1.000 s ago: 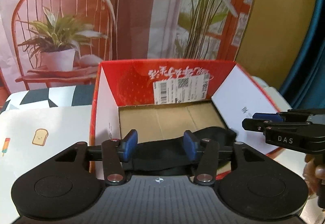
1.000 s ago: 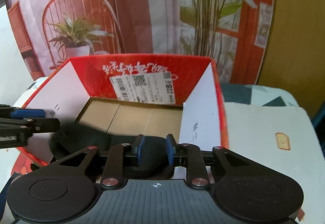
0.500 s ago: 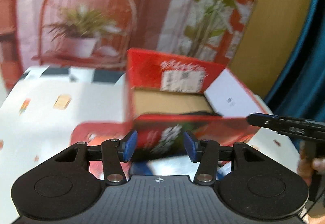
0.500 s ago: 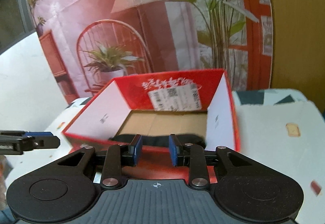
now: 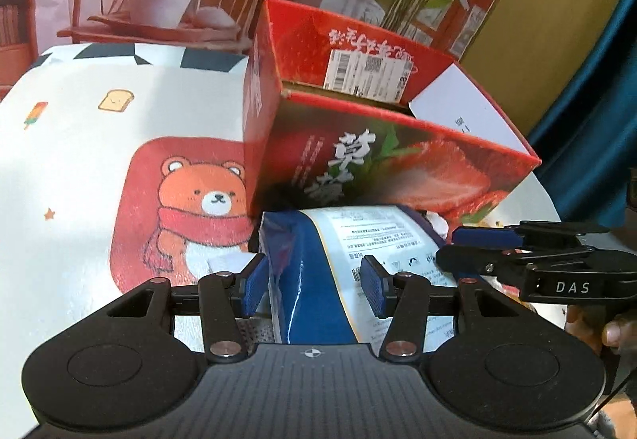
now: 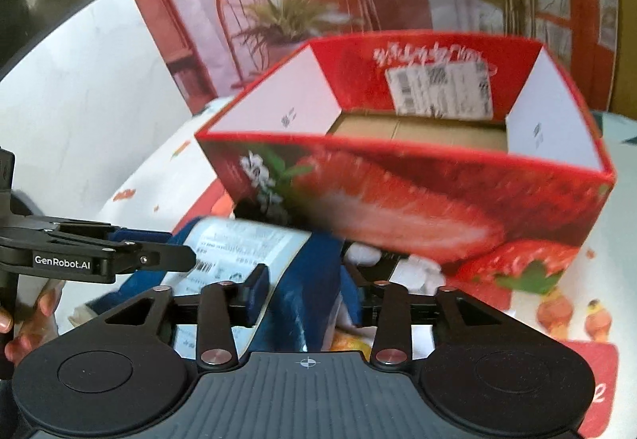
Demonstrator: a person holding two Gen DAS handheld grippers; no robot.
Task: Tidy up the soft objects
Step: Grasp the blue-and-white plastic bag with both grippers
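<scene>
Both grippers, left (image 5: pixel 314 289) half-open, right (image 6: pixel 304 297) just opening, straddle the blue pouch (image 5: pixel 318 279) ungripped; next: pinch it, lift into strawberry box (image 5: pixel 382 144).

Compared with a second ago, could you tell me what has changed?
Both claws backed out of the strawberry box, leaving the black item behind, and now hover over the blue pouch. The right claw has just been opening; the left claw stayed open. The box hasn't moved.

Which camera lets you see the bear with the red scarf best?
The left wrist view. There the bear shows sharply on the tablecloth, left of the strawberry box, with face, scarf and belly visible. The right wrist view shows no bear, only blurry red patches of cloth around the box.
</scene>
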